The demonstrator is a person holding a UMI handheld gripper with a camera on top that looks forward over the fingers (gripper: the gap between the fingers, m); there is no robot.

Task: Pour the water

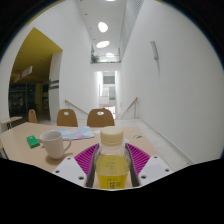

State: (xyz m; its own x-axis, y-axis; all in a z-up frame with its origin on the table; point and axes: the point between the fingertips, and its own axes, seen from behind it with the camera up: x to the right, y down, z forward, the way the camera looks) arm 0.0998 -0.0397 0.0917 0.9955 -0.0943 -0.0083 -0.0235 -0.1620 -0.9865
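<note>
A clear bottle (111,165) of yellowish liquid with a white cap and a yellow label stands upright between my fingers. My gripper (112,166) has its magenta pads (88,156) against both sides of the bottle and is shut on it. A white mug (55,146) with a handle stands on the light wooden table (160,148), ahead and to the left of the fingers. The bottle's base is hidden below my fingers.
A green object (34,141) lies left of the mug. A pale blue sheet (77,132) lies farther back on the table. Two wooden chairs (100,118) stand at the table's far side. A white wall runs along the right.
</note>
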